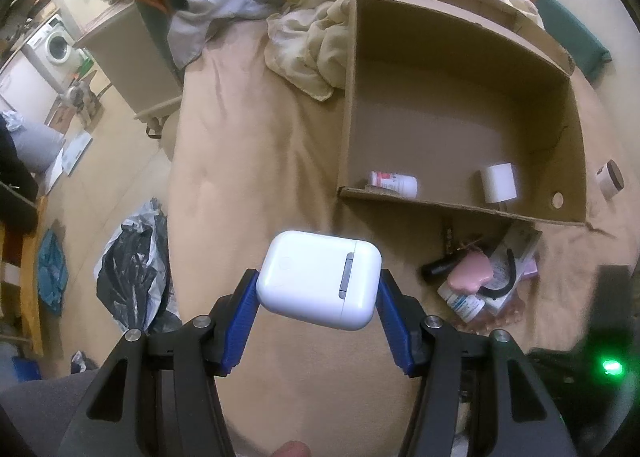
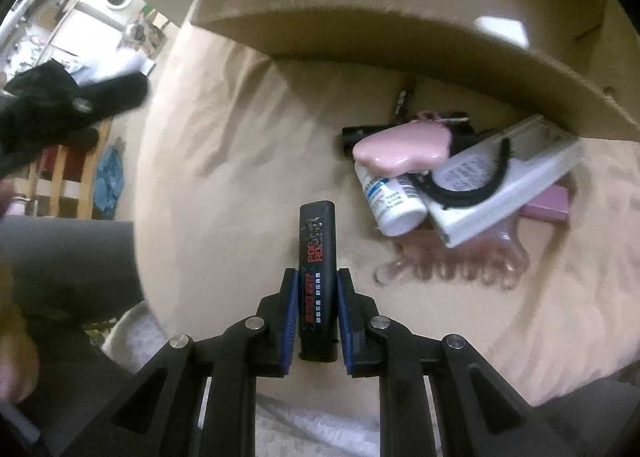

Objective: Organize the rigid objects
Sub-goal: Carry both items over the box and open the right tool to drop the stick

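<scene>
My left gripper [image 1: 319, 281] is shut on a white earbud case [image 1: 319, 279] and holds it above the bed, short of the open cardboard box [image 1: 460, 105]. A small pill bottle [image 1: 394, 182] and a white cylinder [image 1: 499, 181] lie inside the box. My right gripper [image 2: 318, 287] is shut on a black stick-shaped tube [image 2: 317, 277] with red lettering, above the bed. A pile sits by the box's front wall: a pink heart-shaped case [image 2: 402, 151], a white bottle [image 2: 394, 203], a white box [image 2: 508, 193], a black hair band [image 2: 476, 193], a clear hair claw [image 2: 452, 261].
The pile also shows in the left wrist view [image 1: 478, 281]. A small jar [image 1: 610, 179] lies right of the box. Crumpled sheets [image 1: 304, 41] lie behind the box. A black plastic bag [image 1: 132, 277] is on the floor left of the bed.
</scene>
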Demonstrator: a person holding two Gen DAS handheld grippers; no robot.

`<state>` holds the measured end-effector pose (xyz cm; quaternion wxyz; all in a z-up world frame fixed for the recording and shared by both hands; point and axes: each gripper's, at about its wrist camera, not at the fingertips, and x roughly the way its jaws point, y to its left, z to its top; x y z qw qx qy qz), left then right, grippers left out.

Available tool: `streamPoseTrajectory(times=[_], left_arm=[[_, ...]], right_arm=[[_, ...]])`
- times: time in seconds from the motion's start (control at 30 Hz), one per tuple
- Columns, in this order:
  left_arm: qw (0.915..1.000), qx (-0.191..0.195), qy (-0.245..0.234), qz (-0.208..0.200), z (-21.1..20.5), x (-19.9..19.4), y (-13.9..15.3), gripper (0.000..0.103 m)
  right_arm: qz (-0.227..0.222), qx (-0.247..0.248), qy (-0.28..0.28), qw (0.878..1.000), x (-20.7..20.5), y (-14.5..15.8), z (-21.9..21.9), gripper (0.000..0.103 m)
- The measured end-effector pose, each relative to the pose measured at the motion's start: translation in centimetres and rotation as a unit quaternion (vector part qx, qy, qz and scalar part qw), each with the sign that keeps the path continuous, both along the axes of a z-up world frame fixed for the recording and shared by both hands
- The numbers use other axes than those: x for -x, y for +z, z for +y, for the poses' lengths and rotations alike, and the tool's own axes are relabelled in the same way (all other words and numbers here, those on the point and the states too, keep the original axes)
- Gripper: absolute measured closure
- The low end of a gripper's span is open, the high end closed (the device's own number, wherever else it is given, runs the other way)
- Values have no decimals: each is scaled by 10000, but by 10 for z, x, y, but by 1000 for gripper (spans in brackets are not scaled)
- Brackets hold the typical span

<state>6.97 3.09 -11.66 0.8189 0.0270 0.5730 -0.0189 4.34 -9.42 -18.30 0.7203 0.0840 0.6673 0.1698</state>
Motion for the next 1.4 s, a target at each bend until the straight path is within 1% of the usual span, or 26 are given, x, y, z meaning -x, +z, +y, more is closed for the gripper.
streamPoseTrajectory(times=[0.13,0.23,0.3,0.37,0.47,0.63,0.83,0.97,1.07,1.1,1.17,1.2,1.3,1.33,1.4], left_arm=[[10000,-79,-22,-19,-2,1,-1,49],[9999,-68,-75,-28,-5,2,1,49],[9998,-48,-198,6,-9,2,3,49],[9995,-28,-301,22,-12,-1,7,49],[9992,-71,-384,-110,-17,-9,19,49],[9986,23,-463,-252,-28,-30,36,49],[9960,-138,-755,-467,-58,-63,48,49],[9950,-145,-854,-501,-76,-90,45,49],[9948,-139,-832,-572,-87,-109,36,49],[9958,-68,-744,-534,-87,-114,32,49],[9975,209,-554,-375,-86,-125,19,49],[9978,266,-489,-347,-86,-129,12,49],[9982,124,-466,-366,-90,-136,-7,49],[9983,94,-473,-335,-91,-137,-12,49],[9987,66,-460,-225,-91,-137,-22,49]], right_arm=[[-232,-89,-105,9996,4,21,-17,83],[-371,-211,-253,9988,5,35,-32,83],[-466,-311,-363,9978,5,43,-44,83],[-628,-377,-465,9962,2,52,-60,83],[-758,-480,-643,9939,-3,63,-77,83],[-999,-529,-851,9899,-25,80,-101,83],[-1247,-501,-1029,9856,-68,97,-132,83],[-1335,-407,-1155,9835,-104,96,-141,83],[-1374,-378,-1222,9822,-128,91,-146,83],[-1457,-409,-1237,9807,-134,89,-147,83],[-1548,-415,-1256,9791,-143,85,-149,83],[-1559,-386,-1278,9787,-146,81,-149,83],[-1427,-421,-1345,9797,-150,65,-149,83],[-1377,-401,-1334,9806,-151,60,-148,83],[-1325,-543,-1281,9814,-155,53,-146,83]])
